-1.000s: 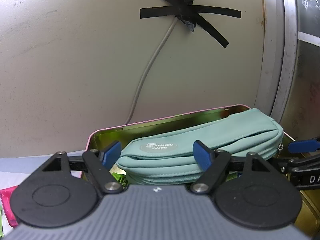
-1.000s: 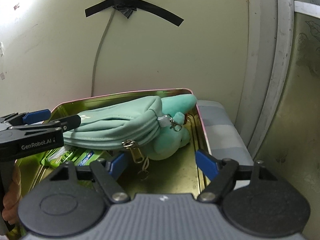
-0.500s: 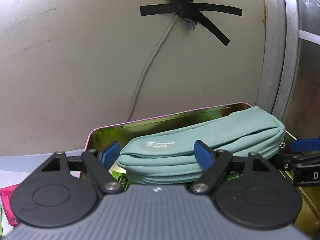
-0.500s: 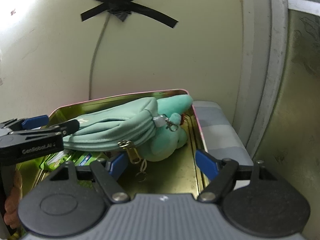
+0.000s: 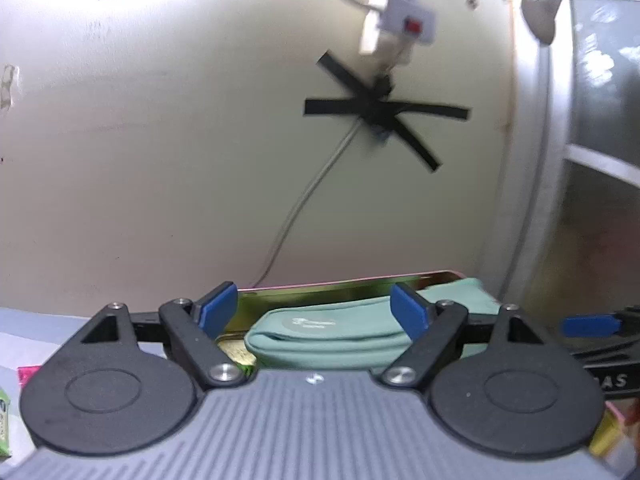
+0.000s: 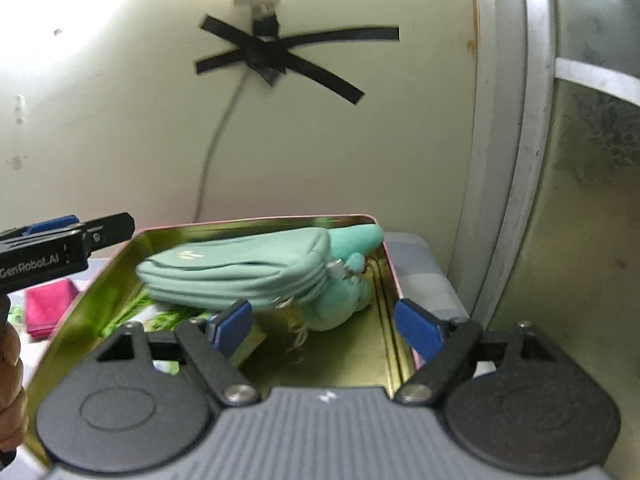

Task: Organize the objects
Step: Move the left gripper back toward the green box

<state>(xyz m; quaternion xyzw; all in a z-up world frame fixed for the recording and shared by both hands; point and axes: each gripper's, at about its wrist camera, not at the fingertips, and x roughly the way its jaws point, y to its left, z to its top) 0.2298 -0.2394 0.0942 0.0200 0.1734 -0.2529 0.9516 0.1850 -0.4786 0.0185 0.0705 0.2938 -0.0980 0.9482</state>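
An open metal tin [image 6: 372,220] with a pink rim and gold inside holds a teal zip pouch [image 6: 240,268], a teal plush toy [image 6: 344,300] under the pouch's right end, and green packets [image 6: 160,316] at the left. The tin [image 5: 320,292] and pouch [image 5: 328,336] also show in the left wrist view. My left gripper [image 5: 316,312] is open and empty, raised in front of the pouch. My right gripper [image 6: 324,324] is open and empty, above the tin's near right part.
The tin stands against a cream wall with a cable [image 6: 216,148] taped by black strips [image 6: 276,56] and a white power strip [image 5: 404,20] above. A pink packet [image 6: 48,304] lies left of the tin. A metal frame [image 6: 520,160] stands on the right.
Both grippers have pulled back and tilted upward, so the tin sits lower and farther in both views and more wall shows. Both stay open and empty.
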